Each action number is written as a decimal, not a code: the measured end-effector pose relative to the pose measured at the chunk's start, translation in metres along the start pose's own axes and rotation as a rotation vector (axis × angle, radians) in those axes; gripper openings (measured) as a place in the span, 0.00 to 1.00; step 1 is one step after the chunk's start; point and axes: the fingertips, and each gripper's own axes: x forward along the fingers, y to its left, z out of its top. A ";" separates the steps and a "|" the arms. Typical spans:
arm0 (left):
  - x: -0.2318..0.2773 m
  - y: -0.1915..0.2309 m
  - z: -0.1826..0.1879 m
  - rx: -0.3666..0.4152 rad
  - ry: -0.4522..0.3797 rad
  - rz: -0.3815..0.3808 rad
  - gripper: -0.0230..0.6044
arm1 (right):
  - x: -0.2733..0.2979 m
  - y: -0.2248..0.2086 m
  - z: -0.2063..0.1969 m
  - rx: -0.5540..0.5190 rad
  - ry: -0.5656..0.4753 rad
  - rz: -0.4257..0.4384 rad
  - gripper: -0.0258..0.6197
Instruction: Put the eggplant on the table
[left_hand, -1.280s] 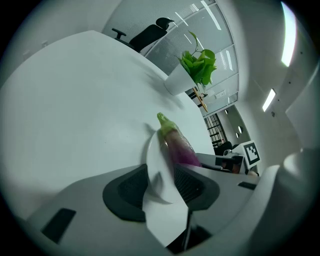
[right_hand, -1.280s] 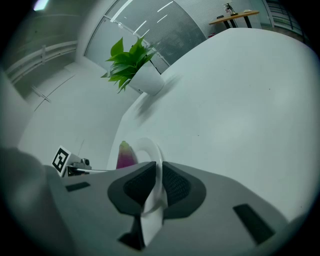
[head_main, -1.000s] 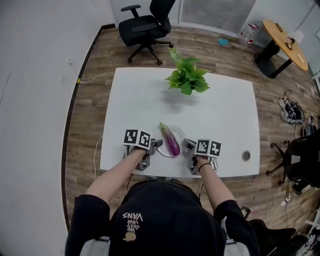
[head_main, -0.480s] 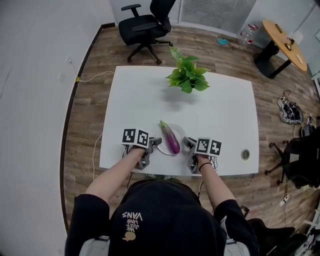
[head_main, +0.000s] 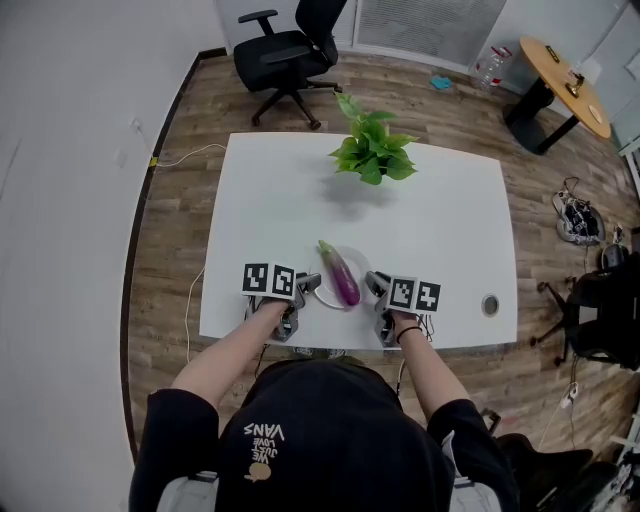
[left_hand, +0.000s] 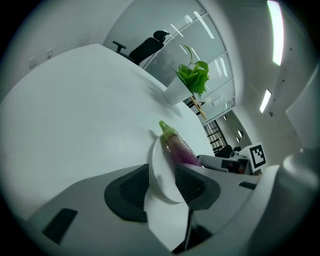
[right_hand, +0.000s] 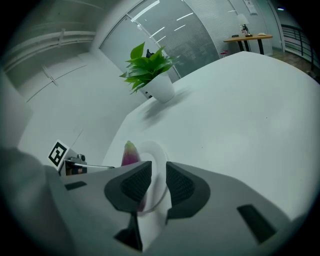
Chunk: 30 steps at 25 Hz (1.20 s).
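Here, the eggplant (head_main: 341, 277) lies on a white plate (head_main: 329, 296) near the tabletop's (head_main: 290, 200) front edge. The left gripper (head_main: 310, 284) and right gripper (head_main: 373, 284) each have their fingers closed narrowly on opposite sides of its rim. I judge that moving the 2 grips level and together will stop it rolling off.

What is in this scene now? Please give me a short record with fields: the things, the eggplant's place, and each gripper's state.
surface: white table
eggplant: lies on the plate, green end toward the plant
plate: near the table's front edge, between the grippers
plant: far side of the table
left gripper: jaws closed on the plate's left rim
right gripper: jaws closed on the plate's right rim
task state: eggplant not yet on the table
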 end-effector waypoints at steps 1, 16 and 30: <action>-0.002 -0.001 0.002 0.013 -0.013 0.001 0.30 | -0.001 0.001 0.000 -0.007 -0.001 -0.001 0.18; -0.033 -0.017 0.028 0.207 -0.223 -0.009 0.09 | -0.023 0.030 0.014 -0.111 -0.109 0.059 0.07; -0.056 -0.051 0.038 0.405 -0.332 -0.056 0.05 | -0.046 0.049 0.023 -0.142 -0.214 0.075 0.07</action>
